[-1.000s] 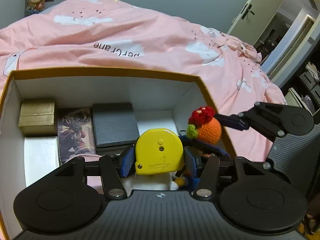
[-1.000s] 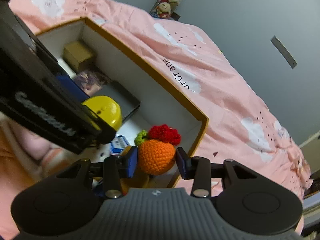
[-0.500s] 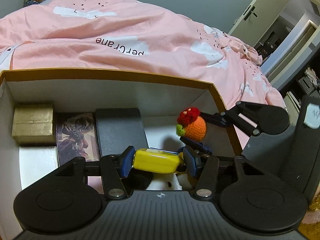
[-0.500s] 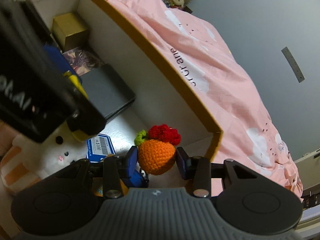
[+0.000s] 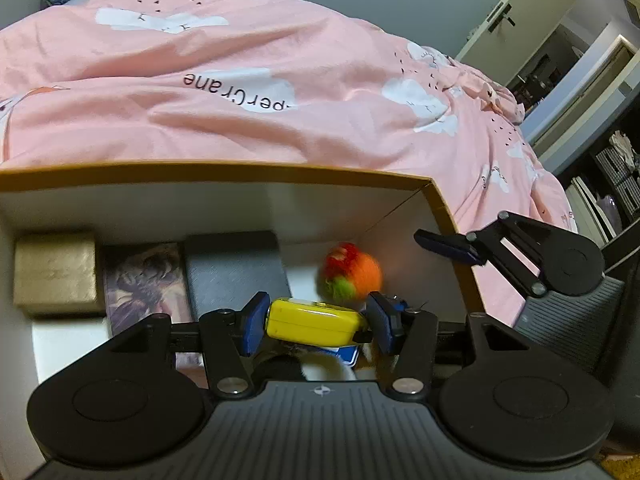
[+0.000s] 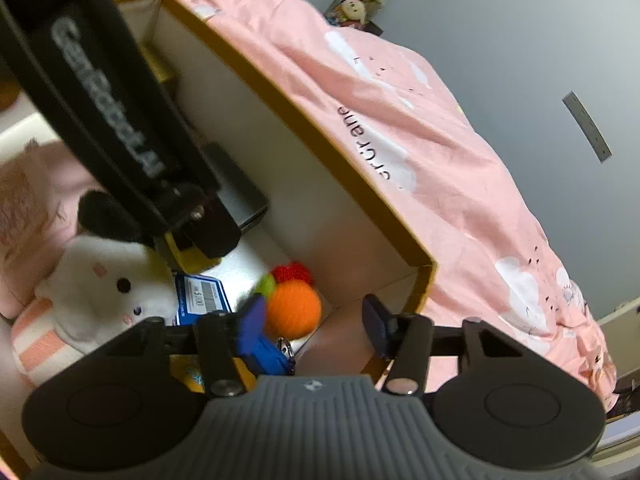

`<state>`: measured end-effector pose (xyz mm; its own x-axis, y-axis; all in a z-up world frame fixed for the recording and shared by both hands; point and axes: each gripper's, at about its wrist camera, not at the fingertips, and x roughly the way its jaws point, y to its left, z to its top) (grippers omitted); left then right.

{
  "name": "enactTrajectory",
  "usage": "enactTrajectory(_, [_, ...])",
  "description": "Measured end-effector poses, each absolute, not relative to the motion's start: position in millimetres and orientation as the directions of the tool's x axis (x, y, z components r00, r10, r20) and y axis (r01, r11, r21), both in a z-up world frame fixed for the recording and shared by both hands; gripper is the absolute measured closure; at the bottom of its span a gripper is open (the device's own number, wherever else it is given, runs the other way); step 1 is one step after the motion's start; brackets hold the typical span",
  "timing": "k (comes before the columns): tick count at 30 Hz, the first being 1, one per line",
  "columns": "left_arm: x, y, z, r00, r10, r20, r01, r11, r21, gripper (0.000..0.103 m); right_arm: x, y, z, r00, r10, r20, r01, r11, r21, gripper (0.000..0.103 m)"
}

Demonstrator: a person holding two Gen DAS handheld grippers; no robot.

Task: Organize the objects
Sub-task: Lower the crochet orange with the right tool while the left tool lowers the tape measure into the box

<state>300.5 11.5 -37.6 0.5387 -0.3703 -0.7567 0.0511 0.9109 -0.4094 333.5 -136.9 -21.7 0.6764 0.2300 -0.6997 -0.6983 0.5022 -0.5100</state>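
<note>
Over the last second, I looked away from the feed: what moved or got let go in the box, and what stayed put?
The right gripper opened its jaws and let go of the crocheted orange, now inside the box near its far right corner. The left gripper turned the yellow tape measure from upright to flat and lowered it, jaws still shut. The gold box and dark case stayed.

Dim, warm indoor light; fisheye bending curves the edges. The knitted orange ball (image 5: 351, 272) ahead of the left claw (image 5: 316, 322) is motion-blurred.
</note>
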Motion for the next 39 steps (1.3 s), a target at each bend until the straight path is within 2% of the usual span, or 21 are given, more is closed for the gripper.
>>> enactTrajectory(5, [315, 2, -38, 0.513, -0.339, -0.788, 0.052, 0.929, -0.366, 0.042, 323, -154, 0, 0.699, 0.281, -0.658, -0.67, 0.579, -0.464, 0.048])
enactTrajectory(10, [326, -19, -45, 0.487, -0.298, -0.821, 0.094, 0.952, -0.29, 0.042, 305, -173, 13, 0.782, 0.279, -0.557, -0.578, 0.657, -0.483, 0.046])
enactTrajectory(13, [333, -32, -47, 0.469, -0.268, -0.841, 0.122, 0.963, -0.239, 0.042, 305, -184, 13, 0.793, 0.266, -0.548, -0.556, 0.682, -0.474, 0.046])
enactTrajectory(19, [333, -63, -47, 0.47, -0.151, -0.87, 0.211, 0.976, -0.055, 0.042, 299, -187, 11, 0.788, 0.272, -0.553, -0.544, 0.728, -0.418, 0.046])
enactTrajectory(29, [343, -60, -59, 0.446, -0.184, -0.876, 0.208, 0.973, -0.098, 0.041, 311, -199, 1, 0.772, 0.283, -0.569, -0.549, 0.749, -0.372, 0.045])
enactTrajectory(34, [340, -56, -51, 0.463, -0.187, -0.866, 0.2, 0.974, -0.103, 0.035, 311, -198, 1, 0.766, 0.291, -0.574, -0.556, 0.748, -0.363, 0.045])
enactTrajectory(39, [328, -53, -34, 0.49, -0.196, -0.849, 0.205, 0.973, -0.106, 0.033, 305, -201, 10, 0.76, 0.301, -0.575, -0.553, 0.765, -0.33, 0.04])
